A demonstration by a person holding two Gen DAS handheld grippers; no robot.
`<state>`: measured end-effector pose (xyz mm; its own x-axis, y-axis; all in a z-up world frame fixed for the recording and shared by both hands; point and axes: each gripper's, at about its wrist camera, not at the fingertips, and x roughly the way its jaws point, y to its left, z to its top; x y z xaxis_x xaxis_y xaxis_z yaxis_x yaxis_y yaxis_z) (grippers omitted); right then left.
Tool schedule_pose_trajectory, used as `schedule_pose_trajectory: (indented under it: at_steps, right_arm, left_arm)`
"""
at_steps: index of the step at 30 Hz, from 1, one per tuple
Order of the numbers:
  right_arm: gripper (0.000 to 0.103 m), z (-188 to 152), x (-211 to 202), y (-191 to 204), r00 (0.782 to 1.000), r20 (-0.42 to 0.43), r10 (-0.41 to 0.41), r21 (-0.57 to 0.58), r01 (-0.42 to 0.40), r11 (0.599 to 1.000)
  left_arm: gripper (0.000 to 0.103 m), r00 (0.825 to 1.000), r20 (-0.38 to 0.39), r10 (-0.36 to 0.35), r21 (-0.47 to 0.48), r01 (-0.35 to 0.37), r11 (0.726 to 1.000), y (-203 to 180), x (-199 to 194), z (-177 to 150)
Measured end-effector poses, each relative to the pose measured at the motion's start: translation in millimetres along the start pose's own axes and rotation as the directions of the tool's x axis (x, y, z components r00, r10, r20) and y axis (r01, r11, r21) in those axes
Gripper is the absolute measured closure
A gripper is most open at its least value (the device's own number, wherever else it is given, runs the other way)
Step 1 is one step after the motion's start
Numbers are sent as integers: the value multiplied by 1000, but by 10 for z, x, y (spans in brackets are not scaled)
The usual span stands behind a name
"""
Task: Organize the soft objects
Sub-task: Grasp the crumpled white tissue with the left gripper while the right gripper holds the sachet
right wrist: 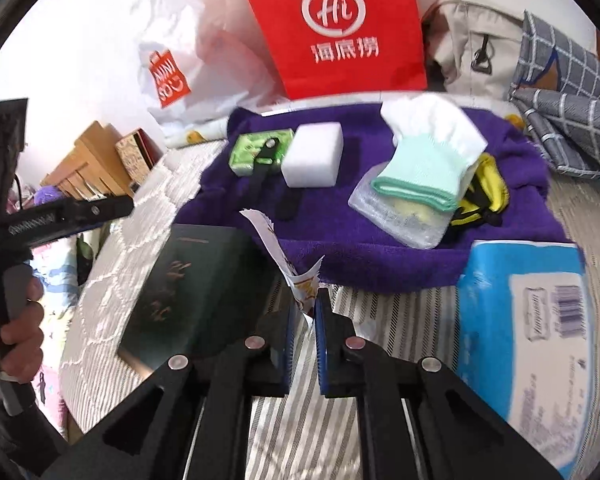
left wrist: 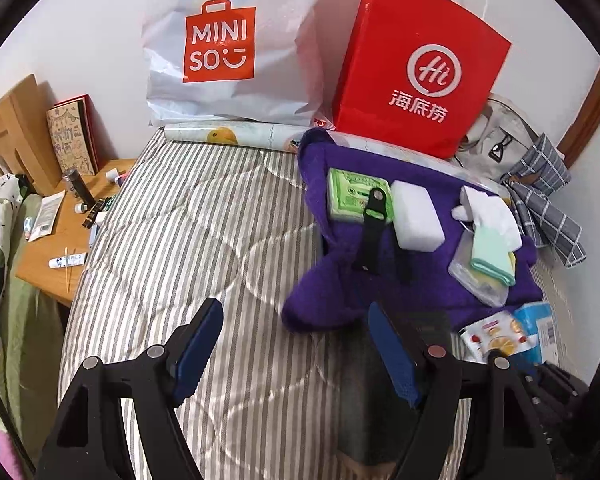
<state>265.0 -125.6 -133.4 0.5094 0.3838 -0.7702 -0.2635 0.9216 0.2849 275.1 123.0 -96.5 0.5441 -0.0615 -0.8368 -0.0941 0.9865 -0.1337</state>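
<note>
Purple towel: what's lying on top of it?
On the purple towel: green packet with a black strap across it, white sponge block, white-and-mint glove over a clear pouch. The pouch's contents and a yellow-black item are mostly covered.

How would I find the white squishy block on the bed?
Find the big red paper bag by the wall. In front lies a purple towel. The white sponge block sits there beside a green packet: plain white, no print.

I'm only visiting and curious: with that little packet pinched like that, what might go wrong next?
The right gripper jaws pinch only the thin sachet by its lower edge, so it could slip out or tear. The dark green box lies close beside it and might get nudged. The glove sits loosely on a plastic pouch and could slide off.
</note>
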Motion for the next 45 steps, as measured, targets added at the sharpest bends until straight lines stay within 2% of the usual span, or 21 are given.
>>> schedule_pose_trajectory:
  at_steps: [9, 16, 22, 26, 33, 39, 42, 45]
  right_arm:
    - [94, -304, -690, -76, 997, 78, 9, -23, -7, 1000]
    - [94, -656, -1139, -279, 994, 112, -10, -31, 14, 999]
    - [94, -1026, -1389, -517, 992, 125, -5, -9, 6, 1000]
    - [94, -1231, -1392, -676, 994, 106, -23, -7, 24, 1000]
    - [94, -1438, -1333, -1012, 997, 62, -40, 37, 38, 999]
    - [94, -1504, -1243, -1255, 998, 41, -41, 87, 37, 995]
    - [94, -1482, -1181, -1346, 999, 34, 3, 101, -6, 995]
    - [93, -1435, -1107, -1374, 999, 31, -15, 80, 13, 997]
  left_arm:
    - [29, 1000, 4, 1, 49, -1, 999, -307, -321, -344]
    - [29, 999, -17, -43, 96, 45, 994, -723, -405, -626]
    - [29, 996, -40, -76, 173, 82, 981, -1166, -384, -809]
    - [29, 995, -67, -79, 216, 92, 972, -1466, -288, -860]
    - [29, 997, -66, -36, 272, 53, 961, -1856, -112, -840]
    - [29, 995, -101, 5, 284, 24, 959, -1982, 161, -804]
    - [29, 993, -106, 42, 299, -8, 954, -2029, 279, -786]
    - [33, 992, -115, 60, 305, -22, 952, -2057, 373, -772]
